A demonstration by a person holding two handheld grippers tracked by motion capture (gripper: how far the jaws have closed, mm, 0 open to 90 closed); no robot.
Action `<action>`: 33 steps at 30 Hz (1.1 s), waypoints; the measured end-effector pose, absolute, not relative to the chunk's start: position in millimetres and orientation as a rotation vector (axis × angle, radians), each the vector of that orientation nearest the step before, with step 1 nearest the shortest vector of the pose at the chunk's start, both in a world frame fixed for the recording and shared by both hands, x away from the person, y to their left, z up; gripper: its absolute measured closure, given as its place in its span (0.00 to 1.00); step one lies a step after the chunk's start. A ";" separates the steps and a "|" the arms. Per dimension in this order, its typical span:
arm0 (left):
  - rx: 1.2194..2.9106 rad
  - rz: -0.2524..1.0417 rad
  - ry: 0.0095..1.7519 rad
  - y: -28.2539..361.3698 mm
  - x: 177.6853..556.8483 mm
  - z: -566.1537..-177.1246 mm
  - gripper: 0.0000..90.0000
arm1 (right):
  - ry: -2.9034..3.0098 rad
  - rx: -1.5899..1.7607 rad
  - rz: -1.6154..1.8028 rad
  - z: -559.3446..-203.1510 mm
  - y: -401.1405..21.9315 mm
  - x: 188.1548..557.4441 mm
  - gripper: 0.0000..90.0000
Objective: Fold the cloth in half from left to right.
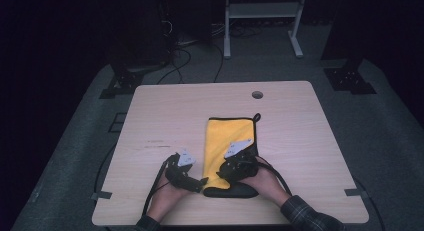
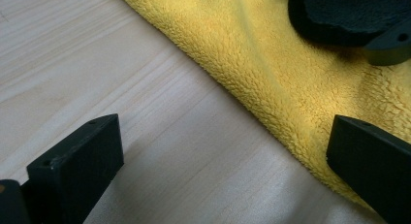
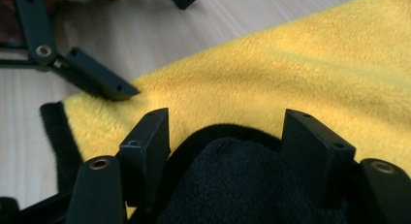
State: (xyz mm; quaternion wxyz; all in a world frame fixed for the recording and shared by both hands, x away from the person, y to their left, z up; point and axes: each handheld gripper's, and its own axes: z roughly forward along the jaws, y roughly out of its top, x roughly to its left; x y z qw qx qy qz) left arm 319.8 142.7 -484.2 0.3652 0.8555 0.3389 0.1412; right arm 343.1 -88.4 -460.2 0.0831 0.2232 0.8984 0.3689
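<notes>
A yellow fleece towel (image 1: 227, 133) with black trim lies lengthwise on the wooden table (image 1: 165, 116), its hanging loop at the far right corner. Its near end is turned over into a black fold (image 1: 235, 192). My right gripper (image 1: 231, 177) sits over that end. In the right gripper view its jaws (image 3: 225, 127) stand apart with the black fold (image 3: 242, 185) bulging between them, yellow towel (image 3: 291, 73) beyond. My left gripper (image 1: 200, 183) is at the towel's near left corner, open. Its jaws (image 2: 228, 156) straddle the towel's edge (image 2: 271, 73), one over bare wood, one over fleece.
A round cable hole (image 1: 257, 94) is near the table's far edge. Tape strips mark the near left (image 1: 101, 195) and near right (image 1: 354, 192) edges. A white frame (image 1: 262, 21) and black stands with cables are on the floor behind.
</notes>
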 end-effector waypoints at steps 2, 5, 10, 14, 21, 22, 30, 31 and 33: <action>2.200 0.363 0.871 142.7 319.8 -484.2 0.00 | 2.677 0.659 1.097 -460.2 -87.0 344.2 0.37; 2.199 0.364 0.871 142.6 319.8 -484.3 0.00 | 2.694 0.670 1.063 -467.7 -82.2 348.9 0.37; 2.199 0.364 0.872 142.6 319.7 -484.3 0.00 | 2.684 0.666 1.057 -468.8 -81.9 350.0 0.45; 2.200 0.363 0.872 142.7 319.8 -484.2 0.00 | 2.647 0.644 1.050 -466.6 -84.9 347.1 0.65; 2.199 0.363 0.872 142.6 319.7 -484.3 0.00 | 2.626 0.662 1.102 -459.2 -93.5 345.9 0.90; 2.199 0.363 0.872 142.7 319.7 -484.3 0.00 | 2.624 0.662 1.113 -457.0 -95.7 344.7 0.90; 2.202 0.365 0.873 143.1 319.6 -484.1 0.00 | 2.585 0.698 1.153 -437.0 -124.1 317.5 0.91; 2.202 0.366 0.873 143.2 319.6 -484.1 0.00 | 2.580 0.707 1.160 -436.4 -128.9 313.6 0.91; 2.202 0.365 0.874 143.1 319.5 -484.1 0.00 | 2.580 0.720 1.145 -437.2 -138.8 304.8 0.91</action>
